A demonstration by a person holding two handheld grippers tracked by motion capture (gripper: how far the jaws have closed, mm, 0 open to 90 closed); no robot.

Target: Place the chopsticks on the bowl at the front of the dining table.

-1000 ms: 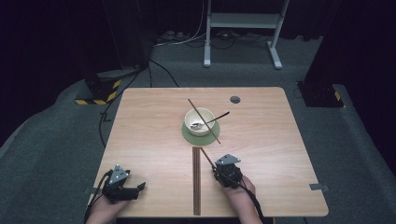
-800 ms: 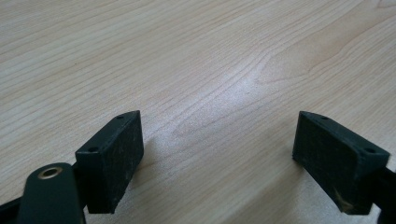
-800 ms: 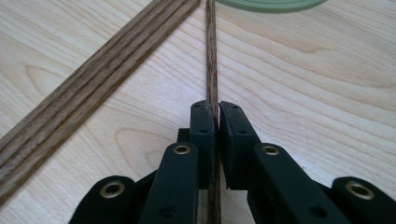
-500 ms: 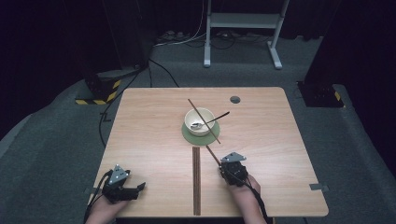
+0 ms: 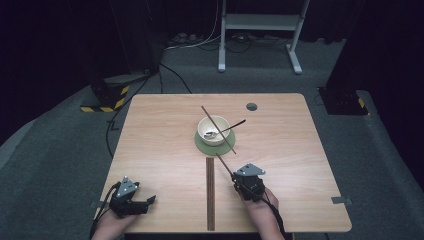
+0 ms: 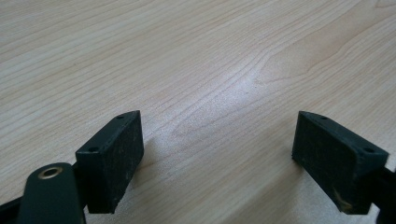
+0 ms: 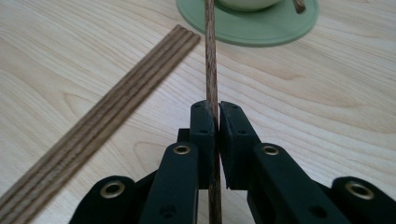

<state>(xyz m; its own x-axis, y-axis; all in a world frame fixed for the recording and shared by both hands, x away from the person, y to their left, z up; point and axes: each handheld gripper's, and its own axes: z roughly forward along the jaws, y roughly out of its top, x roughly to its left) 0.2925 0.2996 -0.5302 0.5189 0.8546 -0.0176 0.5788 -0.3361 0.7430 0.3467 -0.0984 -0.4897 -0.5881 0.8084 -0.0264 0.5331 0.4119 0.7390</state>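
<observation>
Right tool (image 7: 215, 116) pinched tight on a brown chopstick (image 7: 209, 56), its far end resting across the white bowl (image 5: 213, 129) on the green coaster (image 7: 261, 28). Left tool (image 6: 219, 158) spread wide, low over bare desk (image 6: 196, 60).

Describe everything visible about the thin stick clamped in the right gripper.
The stick is a slim, straight, brown rod that looks like wood, with fine grain. The right gripper has its jaws shut on it near its near end. From there it runs away toward the green coaster and slants across the white bowl, reaching beyond its far rim. Whether it rests on the bowl's rim cannot be told.
</observation>
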